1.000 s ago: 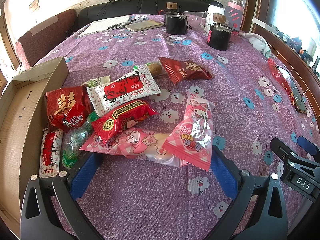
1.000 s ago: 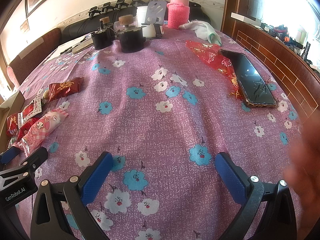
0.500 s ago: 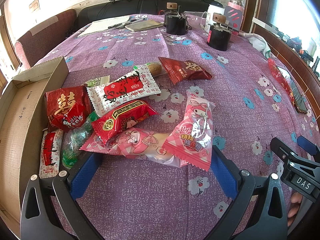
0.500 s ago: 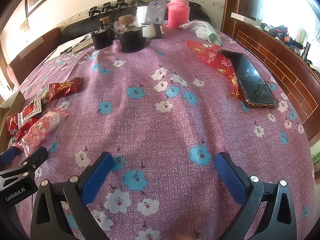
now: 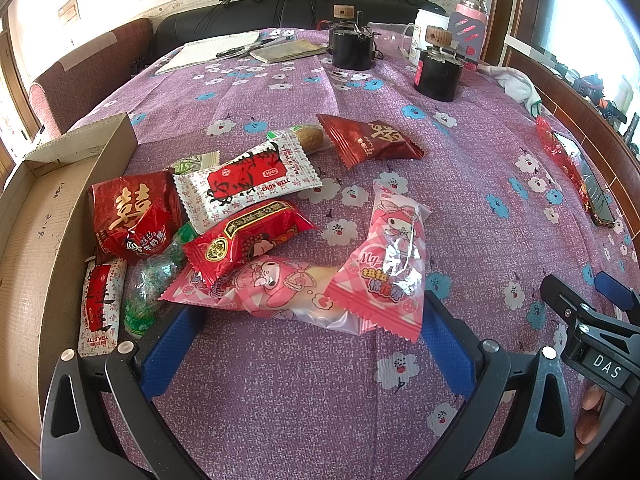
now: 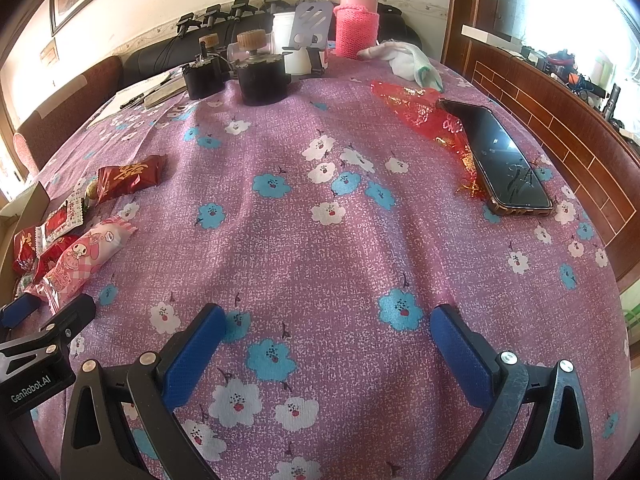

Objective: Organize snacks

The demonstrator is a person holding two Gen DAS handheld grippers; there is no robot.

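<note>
A heap of snack packets lies on the purple flowered tablecloth [image 5: 280, 380] beside a shallow cardboard box [image 5: 36, 248]. In the left wrist view I see two pink cartoon packets [image 5: 388, 264] [image 5: 272, 284], a red packet [image 5: 248, 240], a white and red packet [image 5: 248, 180], a red packet with gold characters [image 5: 132, 216], a dark red packet [image 5: 368, 140] further back, and green sweets [image 5: 152, 280]. My left gripper [image 5: 308, 320] is open, its tips at either side of the pink packets' near edge. My right gripper [image 6: 328, 320] is open and empty over bare cloth; the heap [image 6: 80, 256] lies to its left.
A phone [image 6: 500, 160] on red foil [image 6: 420, 112] lies at the right. Two black jars with wooden knobs [image 5: 438, 72] [image 5: 352, 46], a pink bottle [image 6: 356, 20], a white cloth [image 6: 408, 64] and a notebook with pens [image 5: 224, 50] stand at the back. A wooden rail borders the right side.
A blurred hand at the right edge of the right wrist view a second ago is gone. Both grippers and the snacks have not moved.
</note>
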